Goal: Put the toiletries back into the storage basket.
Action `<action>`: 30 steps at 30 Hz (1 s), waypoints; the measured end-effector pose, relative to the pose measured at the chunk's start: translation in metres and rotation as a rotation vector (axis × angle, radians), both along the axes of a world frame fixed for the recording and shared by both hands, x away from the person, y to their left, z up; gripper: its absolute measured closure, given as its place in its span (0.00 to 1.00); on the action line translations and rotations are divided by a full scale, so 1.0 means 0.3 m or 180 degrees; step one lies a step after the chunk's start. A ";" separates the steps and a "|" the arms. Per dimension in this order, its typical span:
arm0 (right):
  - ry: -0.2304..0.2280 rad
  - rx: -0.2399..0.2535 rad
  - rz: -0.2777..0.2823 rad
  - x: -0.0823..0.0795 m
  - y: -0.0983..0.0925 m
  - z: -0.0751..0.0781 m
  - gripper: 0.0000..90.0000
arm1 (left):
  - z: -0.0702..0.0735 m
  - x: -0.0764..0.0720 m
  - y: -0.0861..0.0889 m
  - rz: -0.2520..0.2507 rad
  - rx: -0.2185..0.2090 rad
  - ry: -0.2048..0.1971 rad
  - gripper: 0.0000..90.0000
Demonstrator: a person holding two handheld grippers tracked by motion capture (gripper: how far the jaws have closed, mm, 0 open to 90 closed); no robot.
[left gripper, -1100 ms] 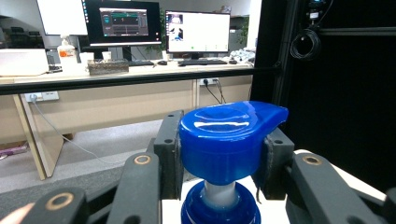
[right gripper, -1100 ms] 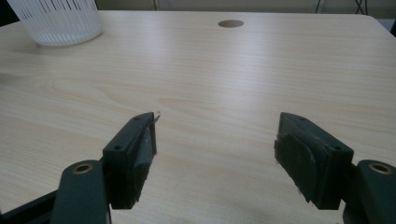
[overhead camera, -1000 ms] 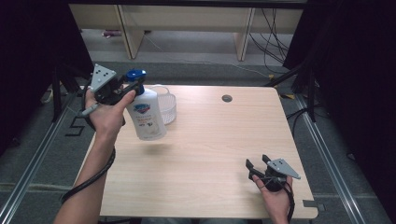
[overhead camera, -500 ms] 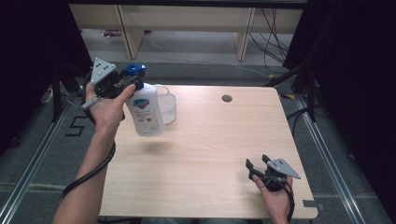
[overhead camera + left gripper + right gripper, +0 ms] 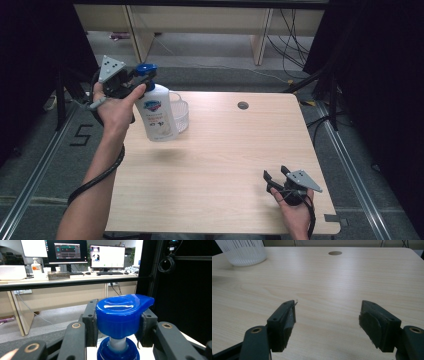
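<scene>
The soap bottle [image 5: 158, 116] is hanging above the surface [image 5: 225, 165], its blue pump cap [image 5: 123, 312] being pinched by the left hand-held gripper [image 5: 131, 80], just beside the white basket [image 5: 180, 111]. The right hand-held gripper [image 5: 280, 180] is resting spread and empty at the near right. This looks like a carrying step; the next move is probably calling for a steady lowering into the basket.

one bottle [image 5: 157, 113], one basket [image 5: 180, 111], two tools, one table [image 5: 230, 165]

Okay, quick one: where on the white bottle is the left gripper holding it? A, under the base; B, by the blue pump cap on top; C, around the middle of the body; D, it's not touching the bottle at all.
B: in the left gripper view the left gripper has its two jaws pressed against either side of the blue pump cap, and the high view shows the white bottle hanging from it.
</scene>
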State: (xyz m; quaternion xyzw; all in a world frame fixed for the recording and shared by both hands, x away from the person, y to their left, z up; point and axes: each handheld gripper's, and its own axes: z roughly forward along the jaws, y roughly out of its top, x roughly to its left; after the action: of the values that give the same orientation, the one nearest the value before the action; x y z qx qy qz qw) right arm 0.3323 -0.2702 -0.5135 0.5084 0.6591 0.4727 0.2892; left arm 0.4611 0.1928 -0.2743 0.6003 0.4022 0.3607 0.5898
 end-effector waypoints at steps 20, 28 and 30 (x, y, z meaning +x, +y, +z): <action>0.0015 -0.0049 -0.0025 -0.006 -0.001 0.003 0.34 | 0.041 0.044 -0.012 0.0027 -0.0026 0.0056 0.66; 0.0093 0.0051 -0.0049 -0.009 0.004 0.003 0.34 | 0.058 0.067 -0.019 0.0032 0.0017 0.0033 0.66; -0.0014 -0.0058 -0.0026 -0.003 -0.006 0.002 0.34 | 0.061 0.072 -0.020 0.0034 0.0007 0.0038 0.66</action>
State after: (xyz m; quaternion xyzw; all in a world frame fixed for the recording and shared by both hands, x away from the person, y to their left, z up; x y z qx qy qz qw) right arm 0.3315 -0.2721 -0.5129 0.5074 0.6607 0.4665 0.2972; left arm 0.4828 0.1867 -0.2560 0.6008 0.4085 0.3607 0.5848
